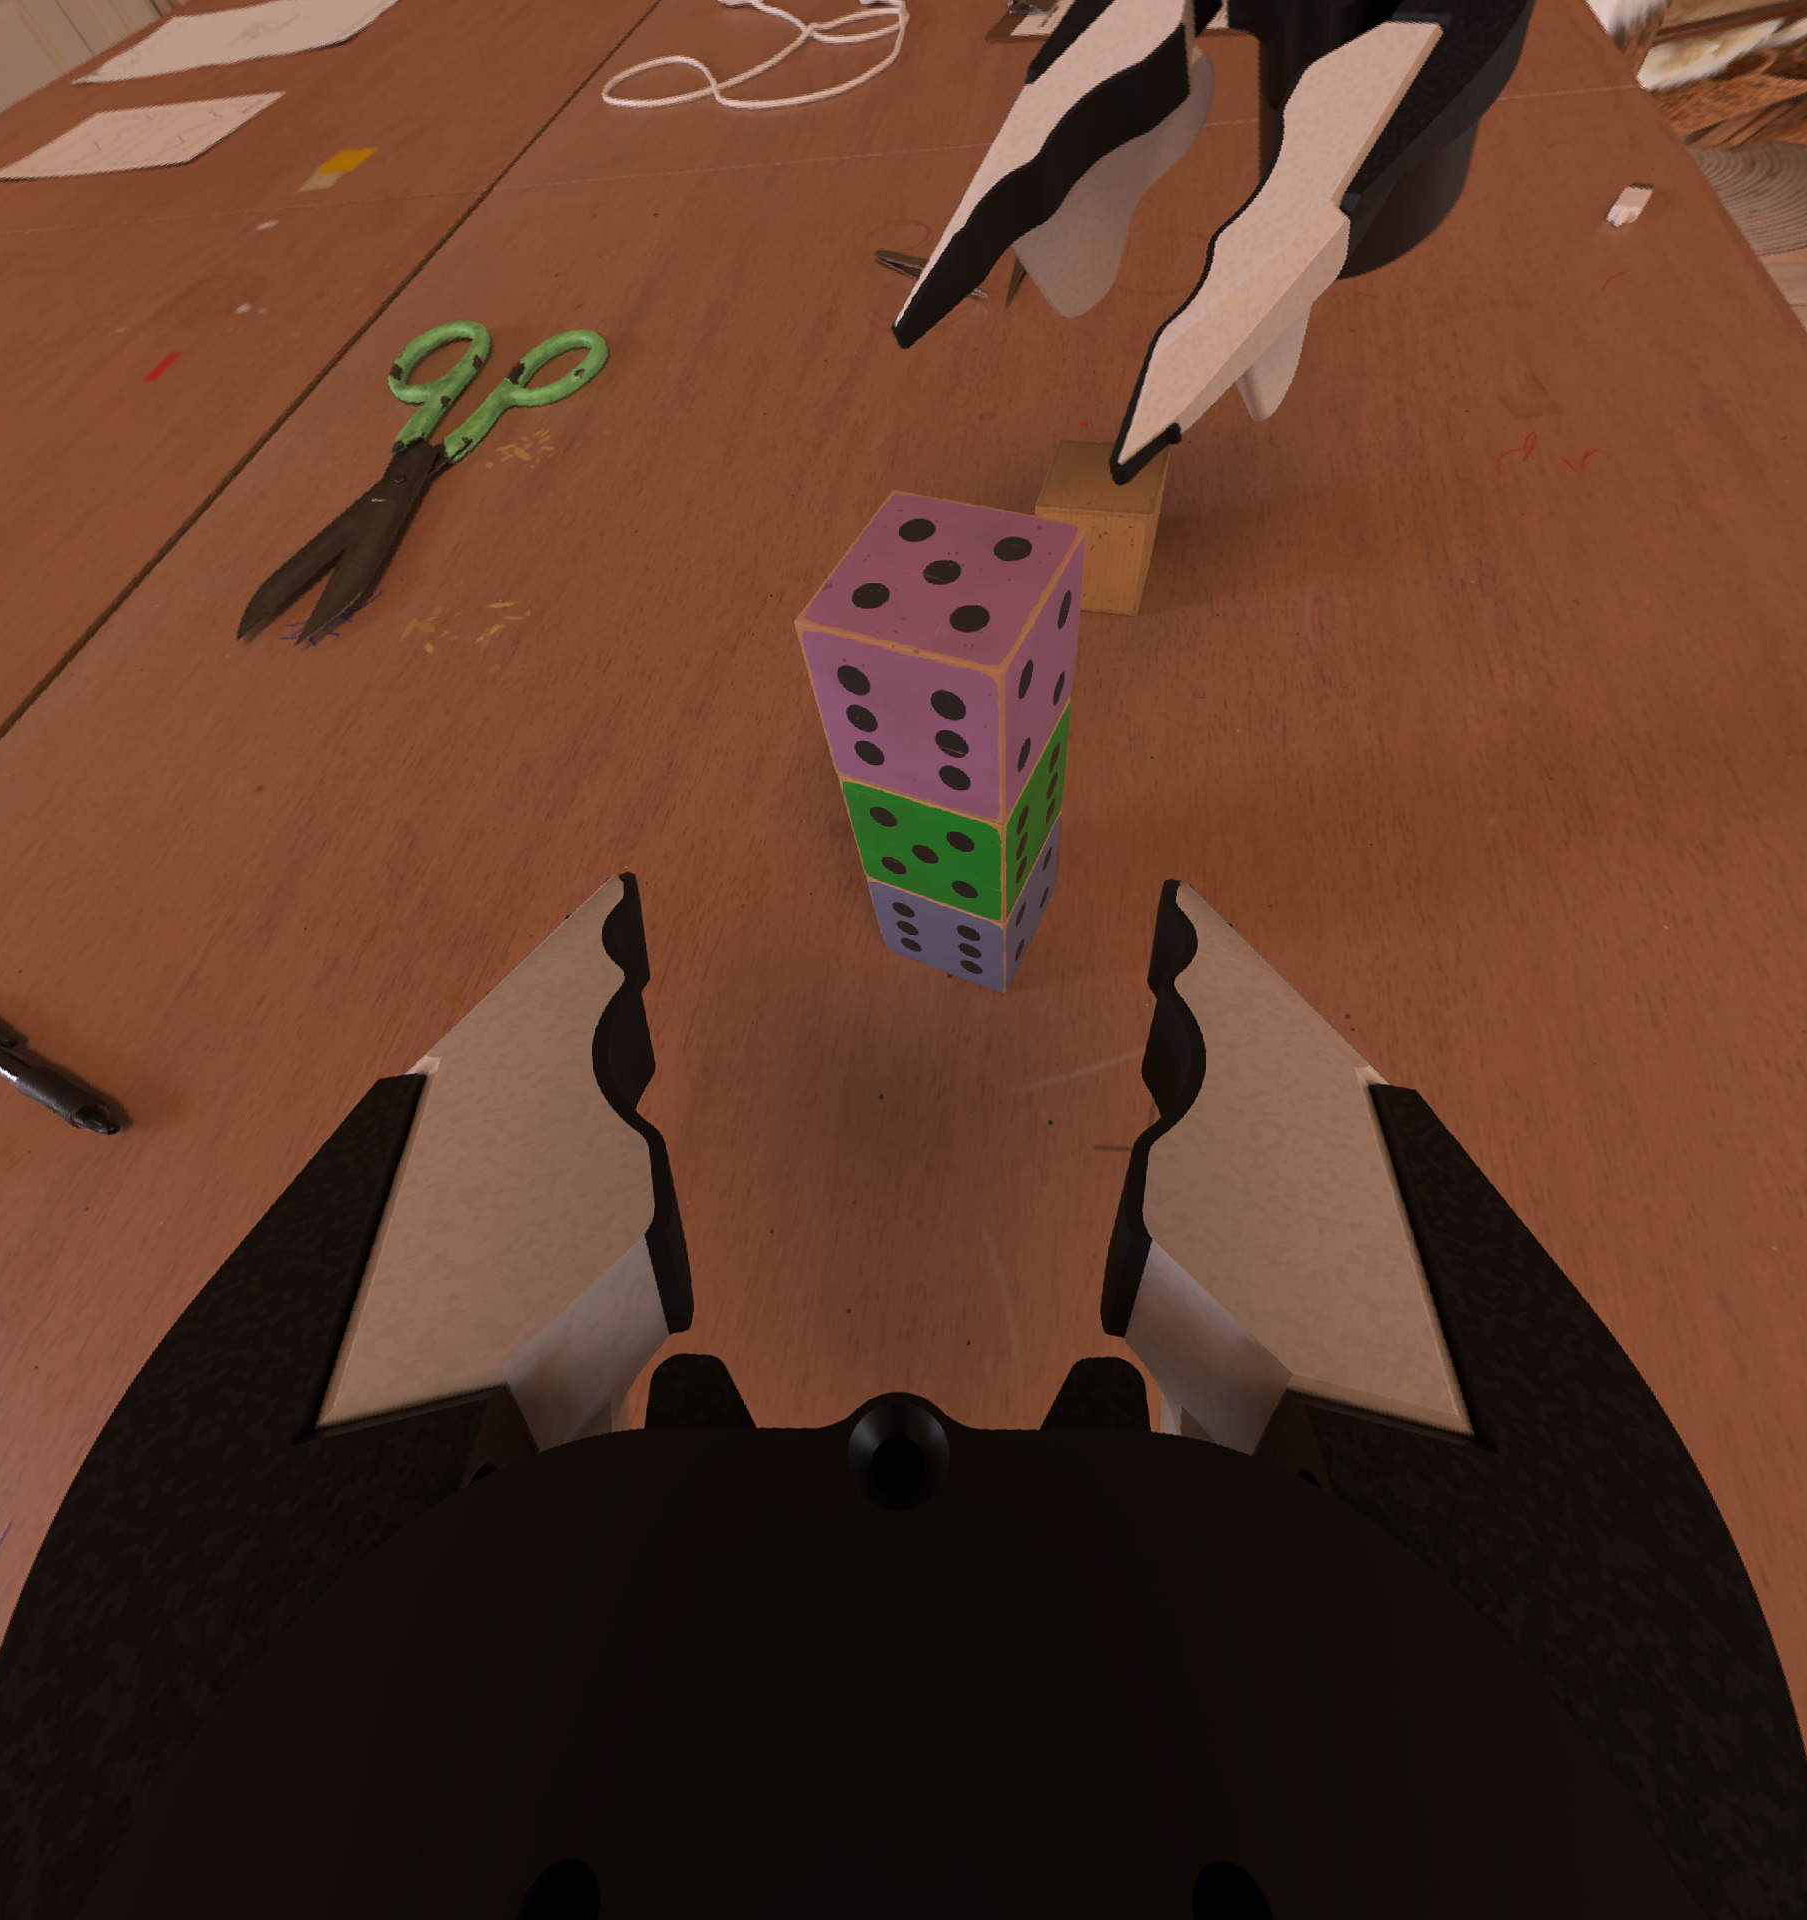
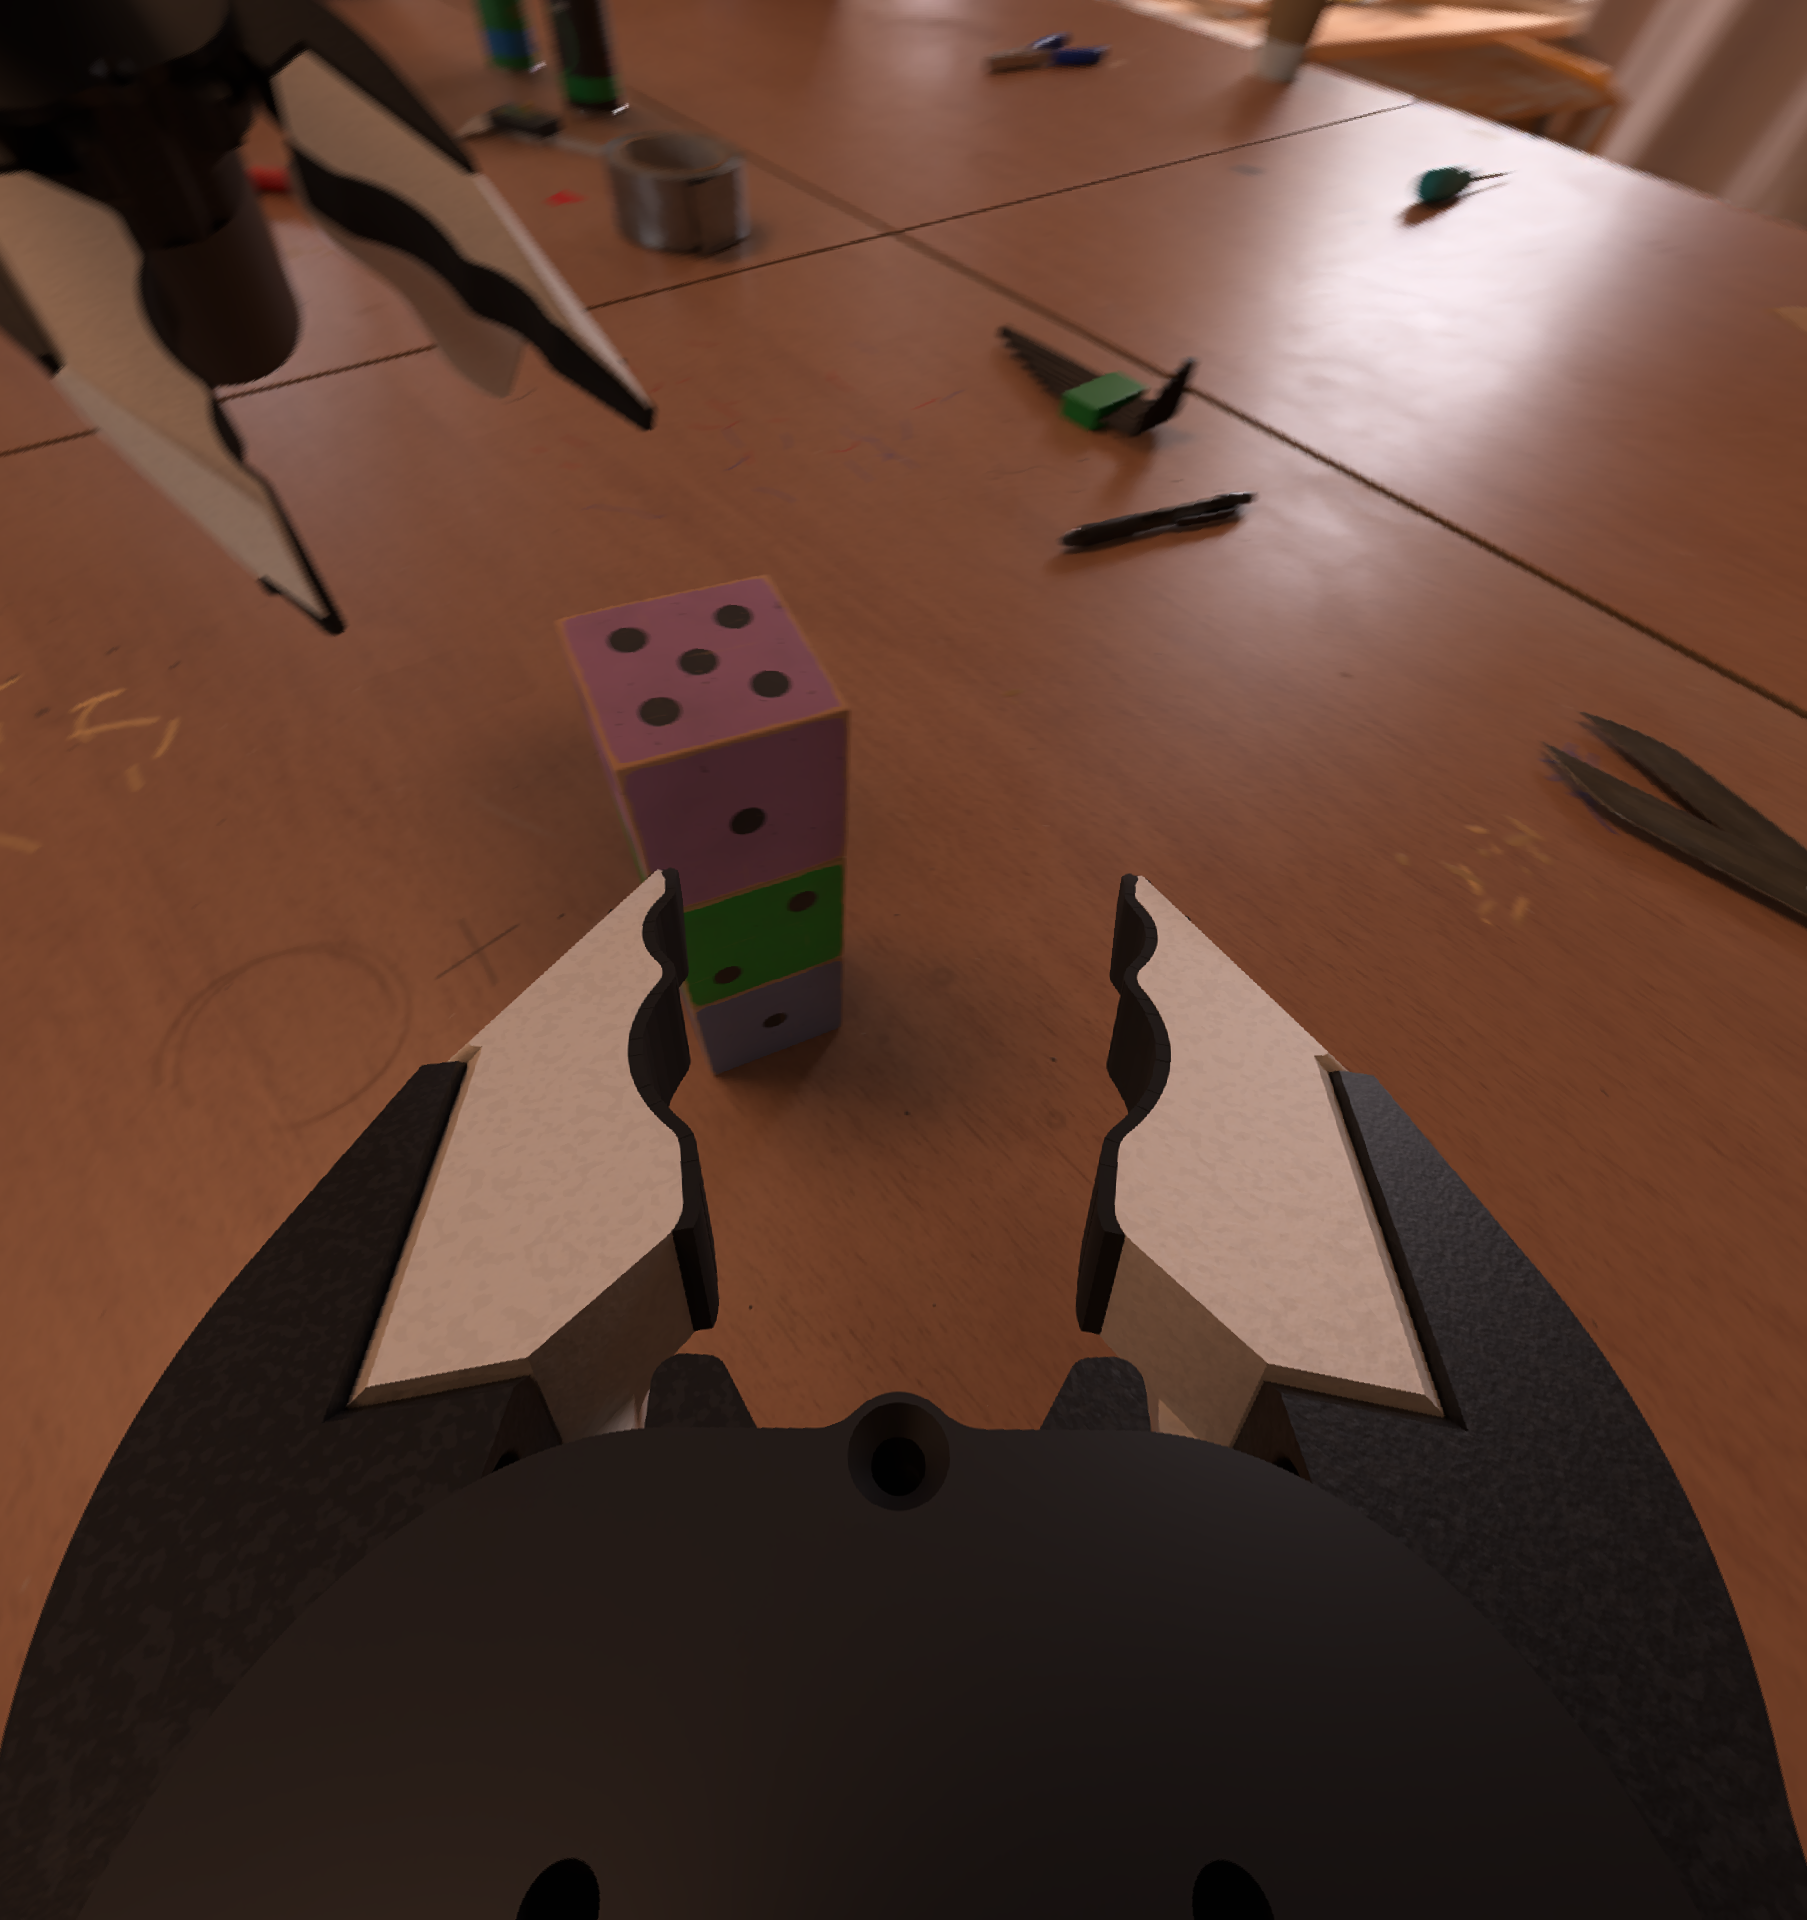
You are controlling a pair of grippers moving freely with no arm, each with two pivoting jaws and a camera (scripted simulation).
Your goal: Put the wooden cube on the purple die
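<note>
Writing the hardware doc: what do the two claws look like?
Both match: the left claw and right claw each have a matte black, textured, rounded body and two tapering beige fingers with wavy black inner pads. No cables or markings visible.

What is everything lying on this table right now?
purple die: one, top of the stack
green die: one, middle of the stack
blue-grey die: one, bottom of the stack
wooden cube: one, tan, on the table behind the stack
scissors: one, green handles
pen: one, black
tape roll: one, grey
rope: one, white
left gripper: open, empty
right gripper: open, empty
</note>
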